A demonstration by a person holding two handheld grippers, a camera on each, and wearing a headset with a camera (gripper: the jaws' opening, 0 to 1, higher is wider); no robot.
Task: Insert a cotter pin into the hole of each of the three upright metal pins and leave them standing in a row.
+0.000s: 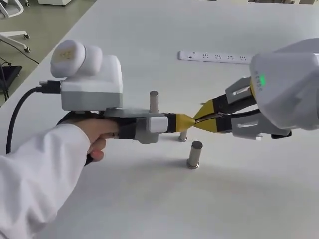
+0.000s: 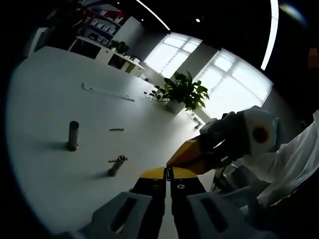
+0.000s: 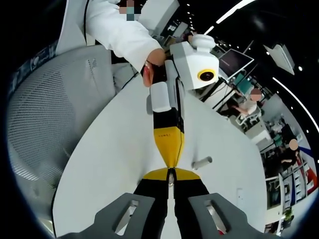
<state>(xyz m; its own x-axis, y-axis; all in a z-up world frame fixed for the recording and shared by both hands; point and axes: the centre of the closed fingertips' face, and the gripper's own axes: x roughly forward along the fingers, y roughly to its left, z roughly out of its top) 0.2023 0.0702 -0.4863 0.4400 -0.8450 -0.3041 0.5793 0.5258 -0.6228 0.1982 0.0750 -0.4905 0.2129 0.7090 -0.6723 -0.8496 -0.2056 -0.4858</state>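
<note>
Head view: my left gripper [image 1: 191, 121] and right gripper [image 1: 197, 121], both pressed shut, touch tips, probably to trade a cotter pin.

A hand [image 1: 95, 135] in a white sleeve holds the left gripper [image 1: 188, 120], which reaches in from the left, while the right gripper [image 1: 200, 119] comes in from the right. Their yellow tips meet point to point above the white surface [image 1: 149, 199], each pair of jaws pressed together. Three pins stand upright on it: the rear metal pin [image 1: 154, 101] behind the left gripper, the middle metal pin [image 1: 183, 136] partly hidden beneath the tips, and the front metal pin [image 1: 195, 155] nearest the camera. A white power strip [image 1: 214, 57] lies further back.
</note>
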